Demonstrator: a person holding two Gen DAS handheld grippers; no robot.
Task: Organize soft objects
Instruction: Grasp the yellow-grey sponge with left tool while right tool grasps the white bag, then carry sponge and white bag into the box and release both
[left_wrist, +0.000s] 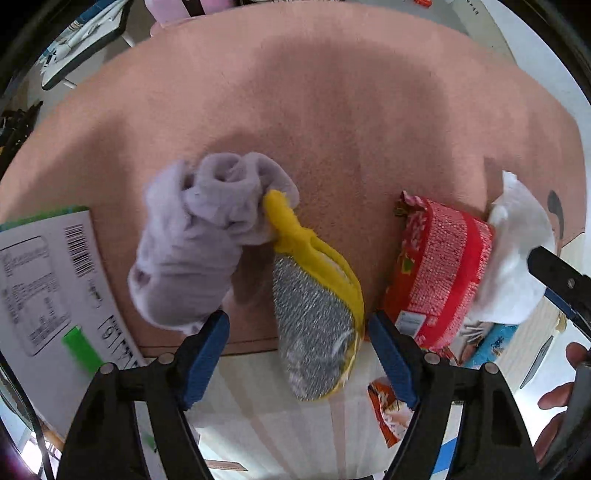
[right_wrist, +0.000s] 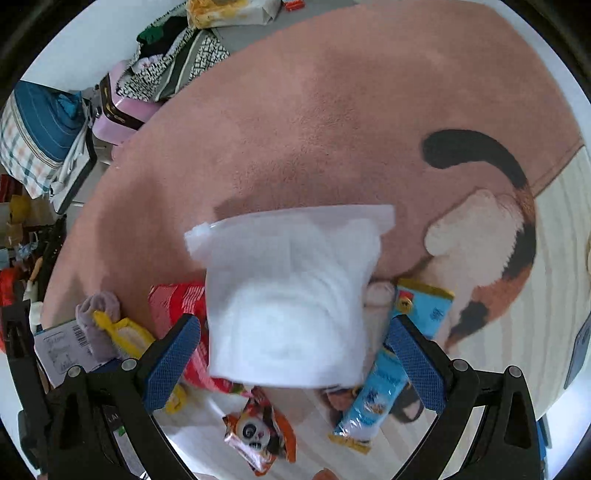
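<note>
Left gripper (left_wrist: 297, 347) stands wide, holding nothing, yellow scouring pad (left_wrist: 317, 325) between its fingers; lilac cloth (left_wrist: 199, 240) touches it at ten o'clock; a careless close could drag both. Right gripper (right_wrist: 295, 350) gapes around the white pack (right_wrist: 291, 295). No containers visible.

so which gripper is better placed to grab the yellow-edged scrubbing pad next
Left. The yellow-edged silver scrubbing pad lies between the open left gripper fingers, while the right gripper is open around a white soft pack.
</note>
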